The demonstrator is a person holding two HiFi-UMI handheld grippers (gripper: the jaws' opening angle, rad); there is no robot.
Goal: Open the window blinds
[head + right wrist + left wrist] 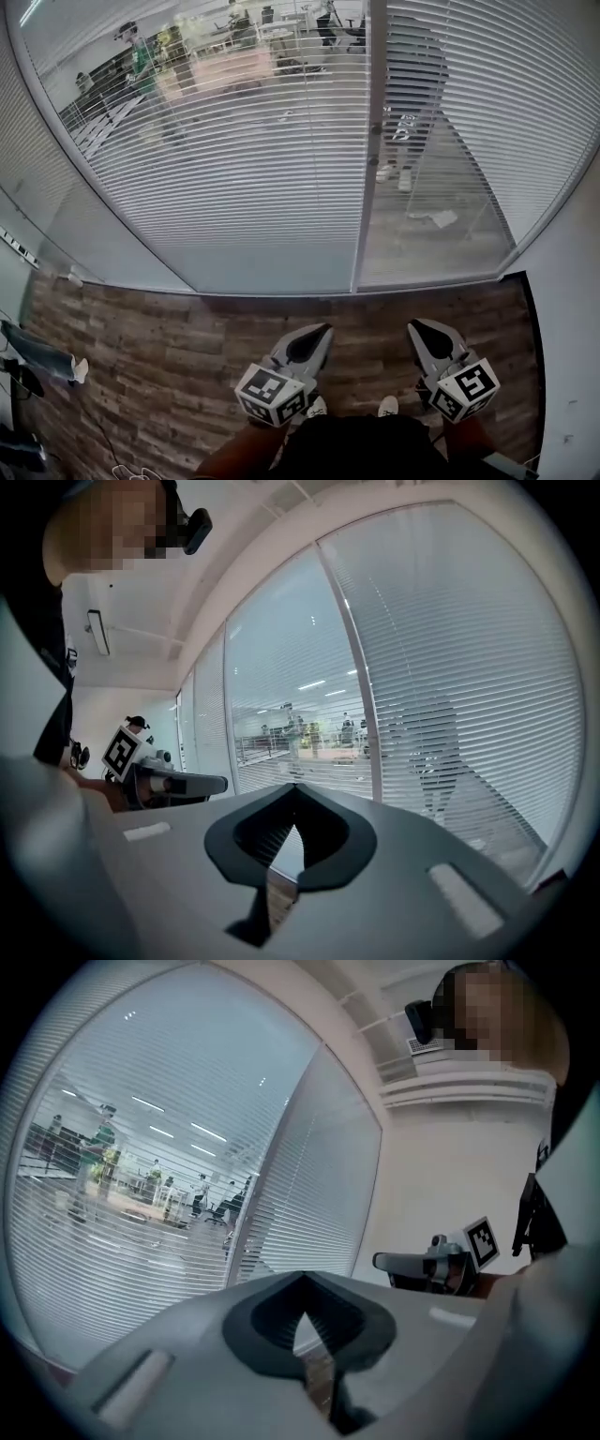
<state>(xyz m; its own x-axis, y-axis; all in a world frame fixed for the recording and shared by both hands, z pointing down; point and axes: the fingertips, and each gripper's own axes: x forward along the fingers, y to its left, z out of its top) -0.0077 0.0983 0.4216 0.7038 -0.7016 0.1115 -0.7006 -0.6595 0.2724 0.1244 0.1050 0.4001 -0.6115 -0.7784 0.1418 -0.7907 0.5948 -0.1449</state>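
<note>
At the bottom of the frame we hold the left hand-held gripper (317, 332) and right hand-held gripper (418, 328), both closed and empty, over the wooden floor (159, 347), apart from the blinds (244, 159) above.

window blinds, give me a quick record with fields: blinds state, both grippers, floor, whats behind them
blinds: lowered, with the slats angled so the space behind shows through
left gripper: jaws together, empty, well short of the blinds
right gripper: jaws together, empty, well short of the blinds
floor: wood planks
behind the blinds: a person standing, seen through the slats on the right
task state: blinds not yet touched
</note>
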